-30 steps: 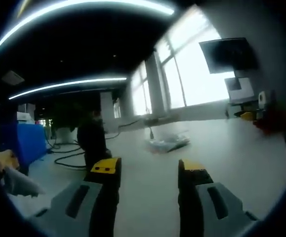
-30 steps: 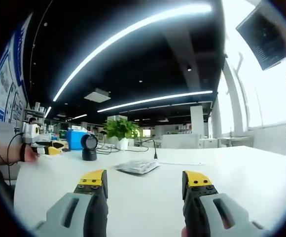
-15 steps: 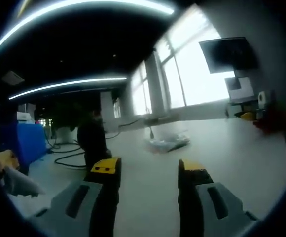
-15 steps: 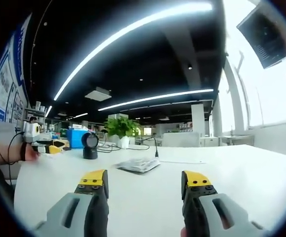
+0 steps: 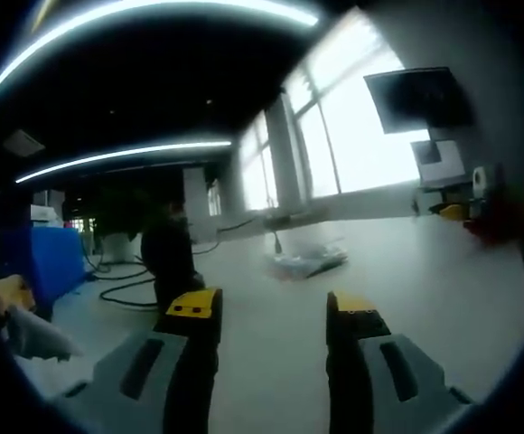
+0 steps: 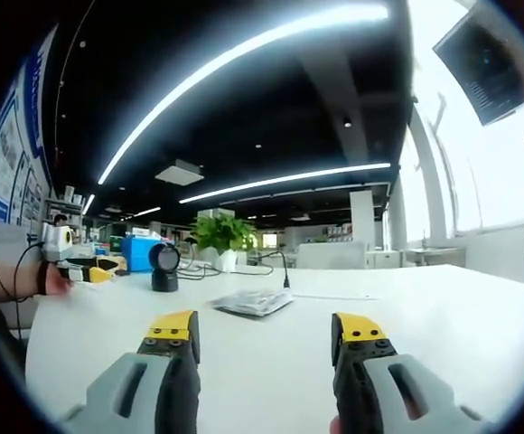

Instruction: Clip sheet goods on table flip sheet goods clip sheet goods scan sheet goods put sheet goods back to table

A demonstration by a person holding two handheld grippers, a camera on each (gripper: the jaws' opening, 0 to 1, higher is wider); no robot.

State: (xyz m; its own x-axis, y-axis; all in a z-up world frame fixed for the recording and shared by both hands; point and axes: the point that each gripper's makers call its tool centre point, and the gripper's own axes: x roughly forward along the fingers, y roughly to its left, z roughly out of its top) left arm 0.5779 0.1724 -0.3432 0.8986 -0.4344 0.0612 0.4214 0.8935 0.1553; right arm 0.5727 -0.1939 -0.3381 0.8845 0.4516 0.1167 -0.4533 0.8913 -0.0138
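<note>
A flat clear-wrapped packet of sheet goods point(image 6: 254, 303) lies on the white table point(image 6: 443, 316), well ahead of my right gripper point(image 6: 265, 330), whose yellow-tipped jaws stand apart with nothing between them. The same packet point(image 5: 307, 260) shows in the left gripper view, far beyond my left gripper point(image 5: 272, 312), also open and holding nothing. A black barcode scanner point(image 6: 163, 268) stands upright left of the packet; it appears as a dark shape point(image 5: 167, 258) in the left gripper view.
A potted plant point(image 6: 219, 240) and a blue box point(image 6: 137, 254) sit behind the scanner. A hand with a yellow-tipped gripper point(image 6: 72, 269) rests at the table's left edge. Cables point(image 5: 122, 287) trail near the scanner. A dark wall monitor point(image 5: 420, 99) hangs beside the windows.
</note>
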